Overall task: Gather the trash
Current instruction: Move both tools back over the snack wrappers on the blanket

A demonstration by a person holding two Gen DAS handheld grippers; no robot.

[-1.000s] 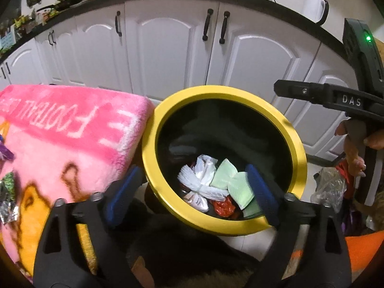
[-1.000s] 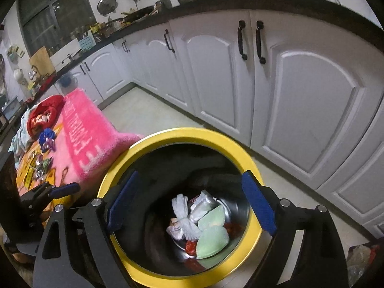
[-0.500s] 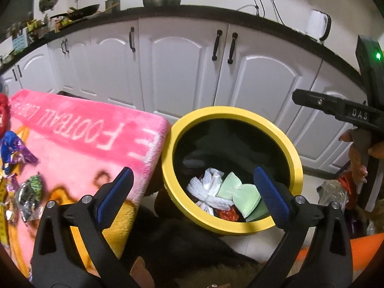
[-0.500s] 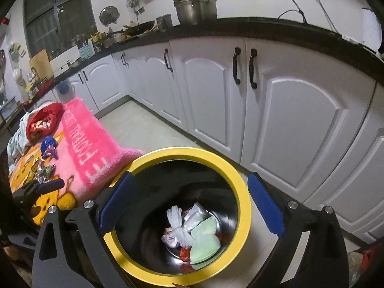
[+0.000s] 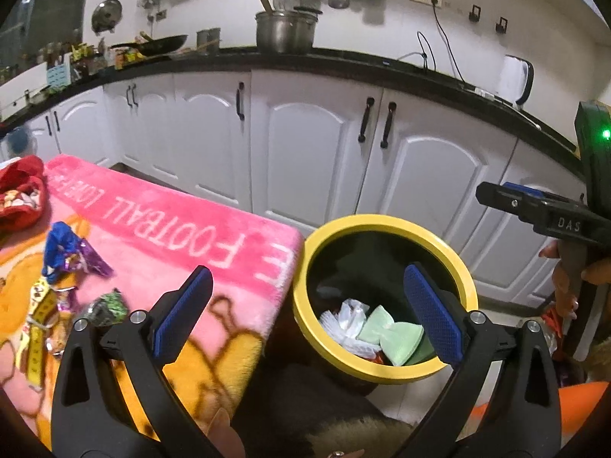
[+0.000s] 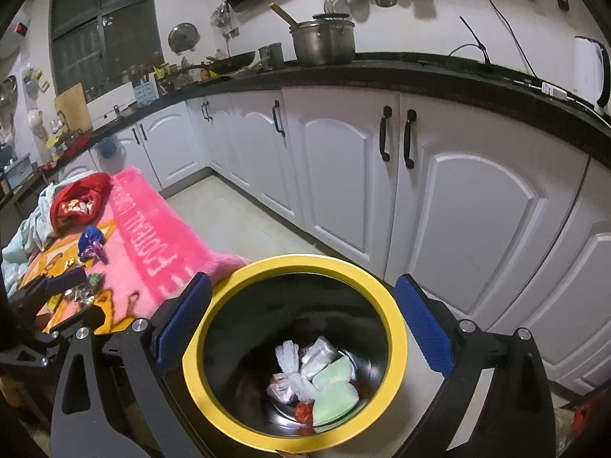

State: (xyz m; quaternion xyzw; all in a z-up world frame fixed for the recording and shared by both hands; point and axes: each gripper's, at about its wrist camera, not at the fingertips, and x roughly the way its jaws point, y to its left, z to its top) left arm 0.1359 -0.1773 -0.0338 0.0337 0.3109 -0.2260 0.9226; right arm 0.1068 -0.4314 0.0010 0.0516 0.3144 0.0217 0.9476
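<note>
A yellow-rimmed black trash bin [image 5: 469, 286] stands on the floor beside the pink blanket; in the right wrist view the bin [image 6: 397, 316] lies right below. It holds white, green and red trash [image 5: 372, 330], also seen from the right wrist [image 6: 319, 381]. My left gripper [image 5: 305, 313] is open and empty above the blanket's edge and the bin. My right gripper [image 6: 301, 328] is open and empty over the bin; it shows at the right of the left wrist view [image 5: 542, 210]. Candy wrappers [image 5: 67, 259] lie on the blanket [image 5: 172, 229], and show in the right wrist view [image 6: 91, 248].
White kitchen cabinets [image 5: 313, 152] with a black countertop [image 5: 343, 63] run behind the bin. A red bag [image 6: 76, 202] of items sits at the blanket's far end. A pot [image 6: 324, 44] and kettle [image 5: 515, 80] stand on the counter.
Both grippers have risen and pulled back from the bin, so it looks smaller and lower. More of the blanket, wrappers and counter came into view. Both stayed open.
</note>
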